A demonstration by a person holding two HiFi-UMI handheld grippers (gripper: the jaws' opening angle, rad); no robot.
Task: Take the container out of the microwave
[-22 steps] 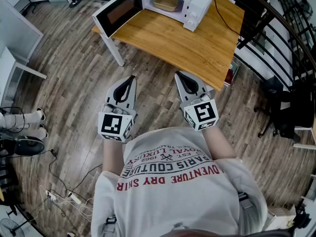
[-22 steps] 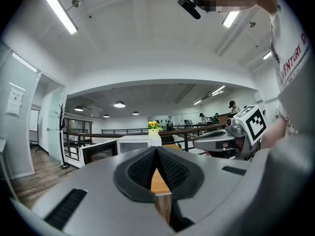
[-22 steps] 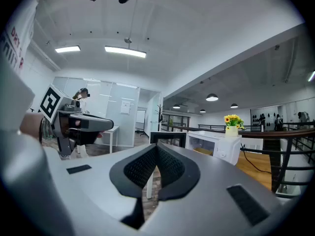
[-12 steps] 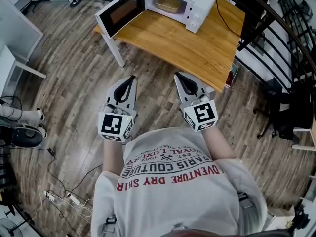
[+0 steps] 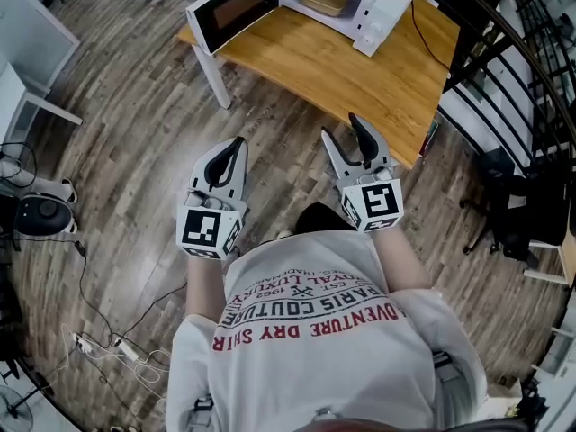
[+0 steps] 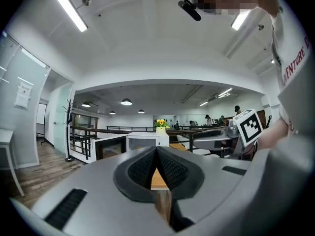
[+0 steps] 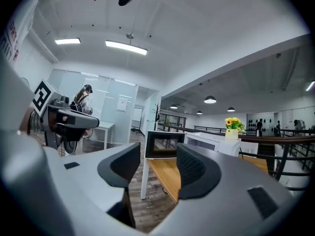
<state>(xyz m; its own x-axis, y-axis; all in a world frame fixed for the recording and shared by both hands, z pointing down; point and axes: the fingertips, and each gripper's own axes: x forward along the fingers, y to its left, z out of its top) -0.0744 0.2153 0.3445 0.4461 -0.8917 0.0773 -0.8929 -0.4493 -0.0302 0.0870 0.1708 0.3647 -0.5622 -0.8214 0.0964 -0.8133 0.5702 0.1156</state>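
Container (image 5: 326, 0): shallow tan dish with rounded corners, sitting inside the cavity of the white microwave (image 5: 382, 3), whose dark-windowed door (image 5: 232, 9) hangs open to the left. The microwave stands at the far corner of a table (image 5: 360, 75) with a smooth honey-wood top and white legs, over a grey plank floor (image 5: 135, 133). Both tools are well short of the table. Right gripper (image 5: 342, 126): jaws spread wide, ribbed dark pads, nothing between them. Left gripper (image 5: 237, 142): jaws closed tip to tip, empty. Judgement: the step is the approach. Bring the open right gripper in level and clear of the door edge, then bite the dish rim squarely, as it is probably slick.
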